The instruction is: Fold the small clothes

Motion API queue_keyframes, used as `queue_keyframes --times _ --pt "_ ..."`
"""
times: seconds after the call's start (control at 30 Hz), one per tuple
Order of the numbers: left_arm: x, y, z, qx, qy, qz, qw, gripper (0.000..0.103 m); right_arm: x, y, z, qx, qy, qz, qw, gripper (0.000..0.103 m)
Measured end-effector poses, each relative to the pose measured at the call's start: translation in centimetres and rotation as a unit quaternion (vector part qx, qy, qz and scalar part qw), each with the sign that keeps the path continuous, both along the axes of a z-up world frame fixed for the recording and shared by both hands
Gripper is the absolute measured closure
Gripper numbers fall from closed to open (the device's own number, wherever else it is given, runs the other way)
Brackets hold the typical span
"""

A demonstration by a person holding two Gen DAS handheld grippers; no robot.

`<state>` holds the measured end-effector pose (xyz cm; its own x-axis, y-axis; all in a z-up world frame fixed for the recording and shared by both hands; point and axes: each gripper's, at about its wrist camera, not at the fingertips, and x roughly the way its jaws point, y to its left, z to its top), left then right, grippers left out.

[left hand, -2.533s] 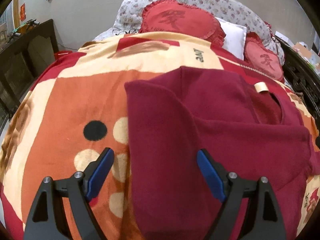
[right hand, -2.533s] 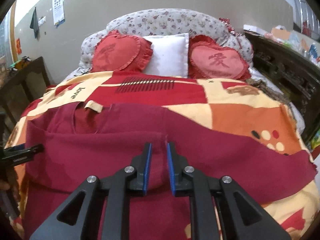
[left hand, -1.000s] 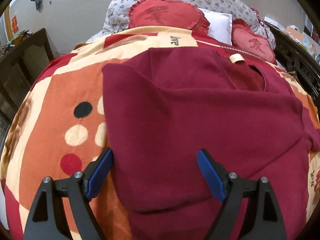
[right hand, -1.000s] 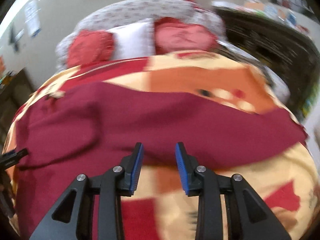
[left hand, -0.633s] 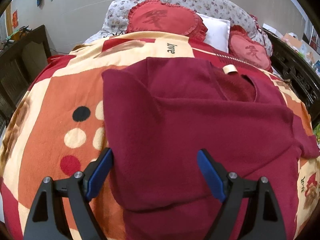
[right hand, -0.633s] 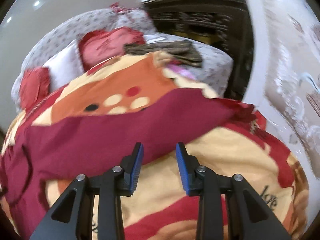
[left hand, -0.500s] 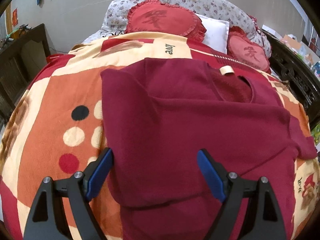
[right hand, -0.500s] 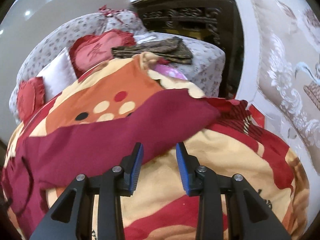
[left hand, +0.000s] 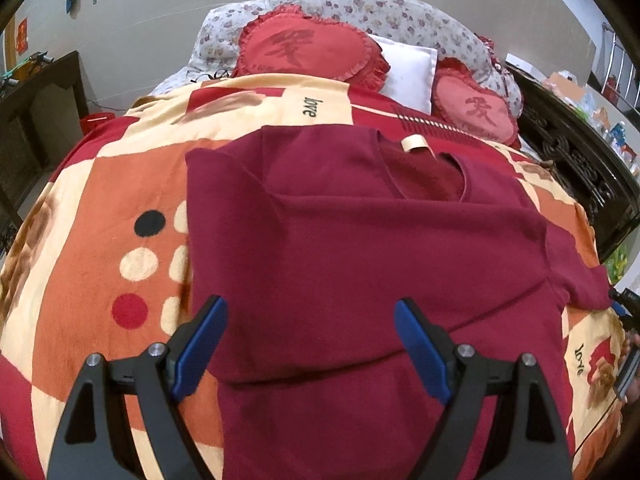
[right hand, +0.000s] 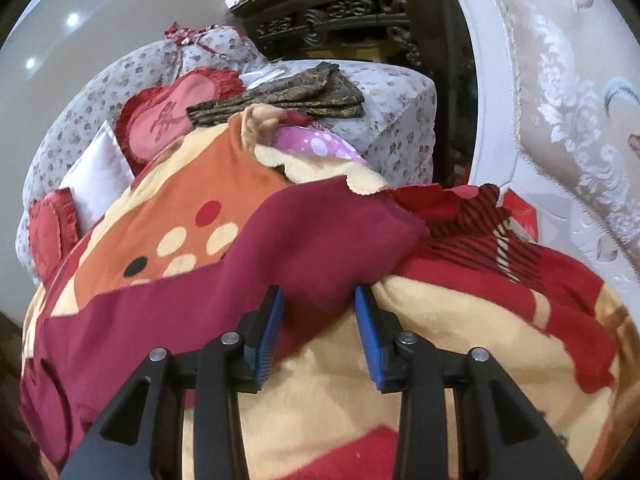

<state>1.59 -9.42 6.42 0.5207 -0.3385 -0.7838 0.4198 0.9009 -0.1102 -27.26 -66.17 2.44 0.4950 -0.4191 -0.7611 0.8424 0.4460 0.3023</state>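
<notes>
Left wrist view: left gripper point(left hand: 308, 336) hangs over the dark red knit sweater point(left hand: 360, 240), jaws spread wide, nothing between the blue pads point(left hand: 200, 336) pressing on cloth. Sweater lies flat on the orange, cream and red patterned fleece blanket point(left hand: 100, 208) covering the bed, collar with a cream neck label point(left hand: 416, 143) toward the headboard end. One sleeve is folded across the body; the other sleeve runs out toward the blanket's right edge. Two red heart-shaped ruffled cushions point(left hand: 304, 50) and a white pillow point(left hand: 408, 72) sit at the head end against a floral bolster point(left hand: 384, 12). Right gripper point(left hand: 626, 308) barely visible at the right edge of this view, near the sleeve end.

Right wrist view: right gripper point(right hand: 320, 316) is at the blanket's right edge, jaws partly apart and have just been opening. The sweater's unfolded sleeve point(right hand: 304, 232) lies between the fingers point(right hand: 268, 332); pads sit beside the cloth, not clamped on it. Cuff end reaches close to the bed's side edge. A brown patterned folded cloth point(right hand: 296, 96) lies on the floral sheet at the far corner. Dark carved wooden furniture point(right hand: 344, 20) stands behind.
</notes>
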Motion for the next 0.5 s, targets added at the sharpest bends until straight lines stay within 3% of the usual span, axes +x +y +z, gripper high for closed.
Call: queue_keyframes --times 0.17,0.37,0.5 --pt "0.1 0.0 0.1 0.006 0.001 0.005 1.0 0.015 0.6 -0.7 0.0 -0.008 -0.006 0.002 1.0 0.046" --pt "0.3 0.1 -0.2 0.003 0.004 0.006 1.0 0.015 -1.8 -0.3 0.9 0.02 -0.037 0.004 0.999 0.046" --pt "0.3 -0.3 -0.6 0.005 0.009 0.005 0.9999 0.015 -2.7 -1.5 -0.1 0.046 -0.046 -0.02 0.998 0.043"
